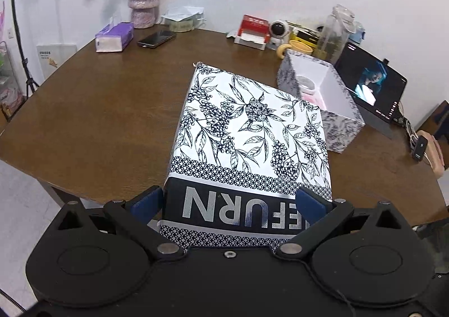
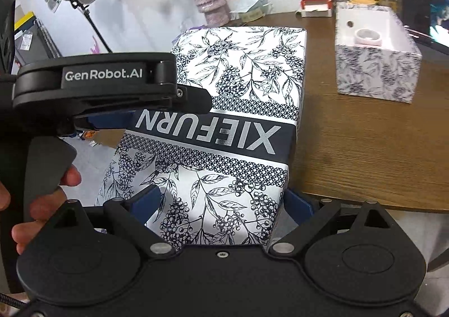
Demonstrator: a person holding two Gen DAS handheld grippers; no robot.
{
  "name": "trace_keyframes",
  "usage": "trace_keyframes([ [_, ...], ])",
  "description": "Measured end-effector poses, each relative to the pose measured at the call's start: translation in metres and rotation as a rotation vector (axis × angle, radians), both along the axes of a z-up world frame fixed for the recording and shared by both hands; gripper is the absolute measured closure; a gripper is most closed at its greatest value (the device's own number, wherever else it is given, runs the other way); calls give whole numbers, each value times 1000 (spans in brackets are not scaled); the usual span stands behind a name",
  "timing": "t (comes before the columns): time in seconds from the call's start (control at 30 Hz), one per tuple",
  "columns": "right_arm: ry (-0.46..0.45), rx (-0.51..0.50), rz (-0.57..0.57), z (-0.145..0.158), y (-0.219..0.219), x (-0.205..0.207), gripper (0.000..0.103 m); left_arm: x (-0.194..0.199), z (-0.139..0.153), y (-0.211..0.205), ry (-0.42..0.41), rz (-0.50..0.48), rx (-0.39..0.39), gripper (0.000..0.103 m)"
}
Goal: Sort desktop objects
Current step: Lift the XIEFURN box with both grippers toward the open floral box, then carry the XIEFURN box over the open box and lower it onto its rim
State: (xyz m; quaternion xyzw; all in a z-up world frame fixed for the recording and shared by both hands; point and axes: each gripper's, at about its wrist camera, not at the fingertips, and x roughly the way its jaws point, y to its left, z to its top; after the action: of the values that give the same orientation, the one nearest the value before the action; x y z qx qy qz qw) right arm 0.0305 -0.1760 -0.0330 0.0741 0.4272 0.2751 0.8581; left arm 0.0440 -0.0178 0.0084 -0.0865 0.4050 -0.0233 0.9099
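A box lid [image 1: 252,131] printed with dark leaves, berries and a "XIEFURN" band is held tilted above the brown table [image 1: 98,109]. My left gripper [image 1: 230,204] is shut on the lid's banded side, blue pads pressed to both faces. My right gripper [image 2: 221,202] is shut on the lid [image 2: 238,109] at its near end. The left gripper [image 2: 168,109] shows at the lid's left edge in the right wrist view. The matching open box [image 1: 342,131] [image 2: 373,72] stands to the right, holding a white tape roll [image 1: 307,84] [image 2: 367,36] and something pink [image 1: 314,99].
Along the table's back edge are a purple tissue pack [image 1: 113,37], a phone [image 1: 156,38], a vase [image 1: 143,1], a red box [image 1: 252,27], a yellow mug [image 1: 294,48] and a bottle [image 1: 335,33]. A lit tablet [image 1: 370,84] leans behind the open box. A hand [image 2: 42,204] grips the left handle.
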Motion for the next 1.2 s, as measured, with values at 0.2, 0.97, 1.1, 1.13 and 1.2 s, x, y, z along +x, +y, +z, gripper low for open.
trace_keyframes([
  [0.2,-26,-8,-49,4,-20,-9,7,-1,3,-20,-6,-43,-12,3],
  [0.97,-104,-59,-183,23,-75,9,7,39,16,-88,-56,-170,-59,3],
  [1.1,-99,-63,-199,21,-78,29,7,65,16,-99,-59,-187,-64,3],
  [1.13,-100,-65,-200,21,-78,35,7,72,16,-101,-60,-191,-65,3],
  [1.2,-104,-69,-207,21,-79,48,7,87,16,-106,-62,-199,-68,3],
])
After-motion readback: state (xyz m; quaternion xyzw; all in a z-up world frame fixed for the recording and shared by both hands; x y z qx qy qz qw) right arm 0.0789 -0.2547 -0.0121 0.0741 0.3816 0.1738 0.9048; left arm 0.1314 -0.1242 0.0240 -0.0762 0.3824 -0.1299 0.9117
